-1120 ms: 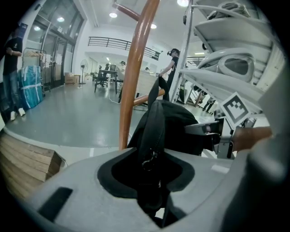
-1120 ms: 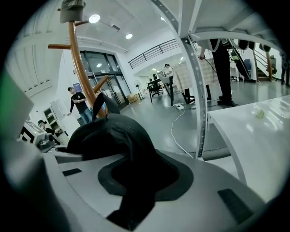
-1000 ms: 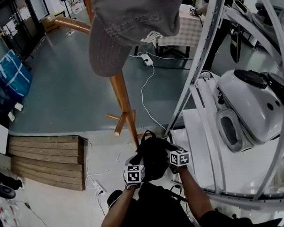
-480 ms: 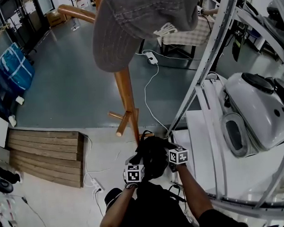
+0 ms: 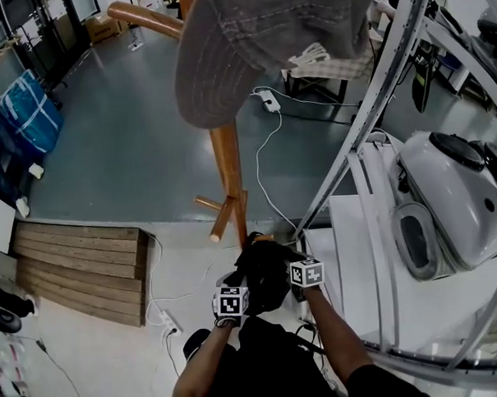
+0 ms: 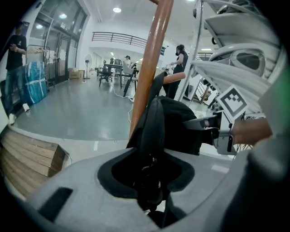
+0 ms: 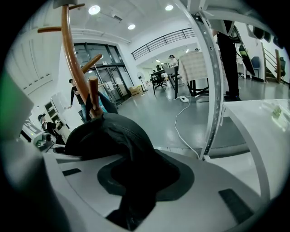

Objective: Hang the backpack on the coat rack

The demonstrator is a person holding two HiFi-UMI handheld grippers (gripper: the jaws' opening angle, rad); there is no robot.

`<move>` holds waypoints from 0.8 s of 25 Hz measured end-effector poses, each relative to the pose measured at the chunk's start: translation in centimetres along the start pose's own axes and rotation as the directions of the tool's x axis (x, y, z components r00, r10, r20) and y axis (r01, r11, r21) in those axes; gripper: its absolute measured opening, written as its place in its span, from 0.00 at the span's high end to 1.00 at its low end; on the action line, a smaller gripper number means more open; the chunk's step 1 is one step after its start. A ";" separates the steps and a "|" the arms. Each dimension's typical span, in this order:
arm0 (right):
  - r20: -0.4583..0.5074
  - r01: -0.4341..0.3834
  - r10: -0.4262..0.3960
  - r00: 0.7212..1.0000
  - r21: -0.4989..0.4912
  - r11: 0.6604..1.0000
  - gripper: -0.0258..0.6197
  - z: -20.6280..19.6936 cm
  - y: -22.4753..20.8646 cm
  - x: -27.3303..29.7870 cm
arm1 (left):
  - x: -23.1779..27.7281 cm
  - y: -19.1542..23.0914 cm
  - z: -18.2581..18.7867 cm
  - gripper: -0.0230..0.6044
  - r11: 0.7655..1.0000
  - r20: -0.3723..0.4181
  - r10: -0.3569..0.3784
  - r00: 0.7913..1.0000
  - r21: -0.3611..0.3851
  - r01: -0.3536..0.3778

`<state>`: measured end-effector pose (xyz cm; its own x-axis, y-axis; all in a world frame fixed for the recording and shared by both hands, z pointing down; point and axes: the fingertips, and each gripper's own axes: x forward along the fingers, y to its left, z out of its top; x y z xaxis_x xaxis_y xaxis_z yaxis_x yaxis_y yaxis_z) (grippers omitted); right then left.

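A black backpack (image 5: 264, 271) hangs low between my two grippers, just in front of the foot of the wooden coat rack (image 5: 227, 166). My left gripper (image 5: 238, 286) is shut on a black strap of it; in the left gripper view that strap (image 6: 152, 131) runs up out of the jaws, with the rack's pole (image 6: 152, 59) right behind. My right gripper (image 5: 293, 267) is shut on the bag's black fabric (image 7: 113, 136), which fills its jaws. The rack's curved hooks (image 7: 72, 59) rise to the left in the right gripper view.
A grey cap (image 5: 258, 45) hangs on the rack's top, close to the head camera. A white tubular frame (image 5: 368, 106) and a white machine (image 5: 454, 201) stand to the right. A wooden pallet (image 5: 79, 263), floor cables with a power strip (image 5: 168, 325) and a blue bag (image 5: 27, 121) lie to the left.
Both grippers have sunk slightly with the backpack still held. The head view has shifted, so the rack and cap now sit further right in it.
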<state>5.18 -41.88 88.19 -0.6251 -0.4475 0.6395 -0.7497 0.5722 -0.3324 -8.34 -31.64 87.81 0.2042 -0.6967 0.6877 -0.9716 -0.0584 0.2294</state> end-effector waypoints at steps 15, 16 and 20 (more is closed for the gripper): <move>-0.088 0.094 -0.093 0.992 0.012 0.995 0.77 -1.3 -0.8 1.4 | 1.2 1.3 -1.6 0.75 0.998 -0.044 -0.049 0.998 -0.046 0.047; -0.094 0.102 -0.101 0.990 0.012 0.995 0.77 -1.4 -0.8 1.4 | 1.2 1.3 -1.7 0.74 0.998 -0.047 -0.047 0.998 -0.048 0.044; -0.117 0.134 -0.133 0.984 -0.003 0.991 0.73 -1.4 -1.1 1.3 | 1.2 1.6 -1.8 0.65 0.997 -0.071 -0.030 0.997 -0.079 0.025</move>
<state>5.51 -42.15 90.38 -0.4899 -0.4364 0.7547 -0.8261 0.5089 -0.2420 -9.43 -31.28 90.26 0.2413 -0.6424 0.7274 -0.9538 -0.0189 0.2997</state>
